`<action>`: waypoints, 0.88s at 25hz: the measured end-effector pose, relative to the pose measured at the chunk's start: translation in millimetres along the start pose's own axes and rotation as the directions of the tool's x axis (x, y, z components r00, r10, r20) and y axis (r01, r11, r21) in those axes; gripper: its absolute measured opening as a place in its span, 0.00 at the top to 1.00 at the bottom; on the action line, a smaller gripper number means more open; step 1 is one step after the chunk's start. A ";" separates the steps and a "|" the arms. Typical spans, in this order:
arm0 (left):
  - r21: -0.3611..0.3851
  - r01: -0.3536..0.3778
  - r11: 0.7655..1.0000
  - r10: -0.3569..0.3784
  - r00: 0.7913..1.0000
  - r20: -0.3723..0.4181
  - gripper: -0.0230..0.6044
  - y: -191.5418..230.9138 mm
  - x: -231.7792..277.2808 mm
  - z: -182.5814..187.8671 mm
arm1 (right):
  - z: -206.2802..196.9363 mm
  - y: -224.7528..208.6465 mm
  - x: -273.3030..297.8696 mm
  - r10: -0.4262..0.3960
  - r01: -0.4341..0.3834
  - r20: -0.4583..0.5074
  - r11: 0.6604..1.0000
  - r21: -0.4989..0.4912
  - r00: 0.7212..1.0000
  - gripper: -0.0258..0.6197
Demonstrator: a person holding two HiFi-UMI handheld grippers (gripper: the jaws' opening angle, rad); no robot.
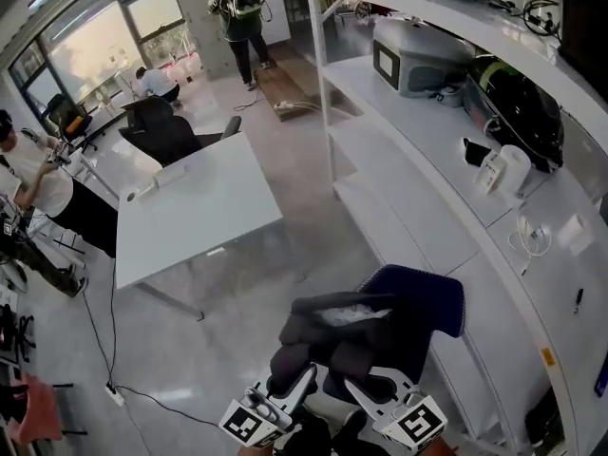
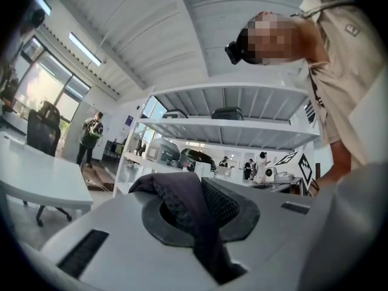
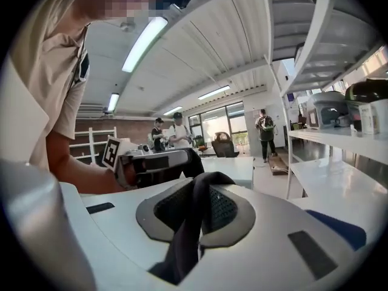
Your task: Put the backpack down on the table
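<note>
In the head view the backpack point(image 1: 380, 316), dark grey with a navy blue back panel, hangs in the air low in the picture, over the floor beside the shelves. My left gripper point(image 1: 302, 378) and right gripper point(image 1: 356, 386) hold it from below the picture's edge, side by side. In the left gripper view the left gripper point(image 2: 203, 223) is shut on a dark strap point(image 2: 182, 196) of the backpack. In the right gripper view the right gripper point(image 3: 193, 220) is shut on another dark strap point(image 3: 203, 193). The white table point(image 1: 195, 207) stands to the upper left, apart from the backpack.
A long white shelving unit point(image 1: 408, 150) runs along the right, holding a grey appliance point(image 1: 413, 55) and a black bag point(image 1: 518, 107). Dark office chairs point(image 1: 166, 131) stand behind the table. People stand at the far end point(image 1: 237, 17) and at left point(image 1: 33, 183). A cable point(image 1: 142, 397) lies on the floor.
</note>
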State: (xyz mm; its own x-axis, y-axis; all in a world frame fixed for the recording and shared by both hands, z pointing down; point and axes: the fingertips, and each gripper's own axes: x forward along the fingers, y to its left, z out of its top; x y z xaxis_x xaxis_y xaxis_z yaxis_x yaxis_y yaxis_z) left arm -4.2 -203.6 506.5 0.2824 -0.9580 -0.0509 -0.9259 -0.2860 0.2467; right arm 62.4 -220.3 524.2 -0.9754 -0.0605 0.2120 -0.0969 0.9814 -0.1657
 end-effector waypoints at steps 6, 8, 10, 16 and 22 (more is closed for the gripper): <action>0.129 -0.073 0.989 0.059 0.993 0.105 0.90 67.4 -33.6 88.8 | 80.2 27.3 73.5 0.081 -0.074 0.068 0.991 -0.112 0.994 0.86; 0.174 -0.100 0.980 0.077 0.988 0.135 0.90 91.7 -52.5 119.9 | 106.5 39.6 100.0 0.090 -0.078 0.096 0.990 -0.116 0.991 0.86; 0.214 -0.118 0.970 0.086 0.985 0.150 0.90 117.4 -76.2 149.5 | 131.9 54.2 131.4 0.082 -0.069 0.127 0.992 -0.102 0.989 0.86; 0.251 -0.148 0.957 0.112 0.982 0.154 0.90 193.4 -143.4 211.1 | 183.4 93.7 230.3 0.076 -0.062 0.187 0.995 -0.083 0.979 0.86; 0.282 -0.220 0.934 0.169 0.967 0.193 0.90 263.4 -181.5 259.2 | 228.9 118.0 315.0 0.139 -0.105 0.212 0.981 -0.161 0.967 0.86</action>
State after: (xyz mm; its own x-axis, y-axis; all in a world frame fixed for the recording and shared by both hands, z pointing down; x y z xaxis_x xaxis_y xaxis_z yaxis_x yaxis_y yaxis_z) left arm -364.3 -110.9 329.9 0.0680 -0.9786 -0.1941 -0.9975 -0.0631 -0.0317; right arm -301.6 -165.2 351.0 -0.9990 0.0389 -0.0223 0.0396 0.9988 -0.0297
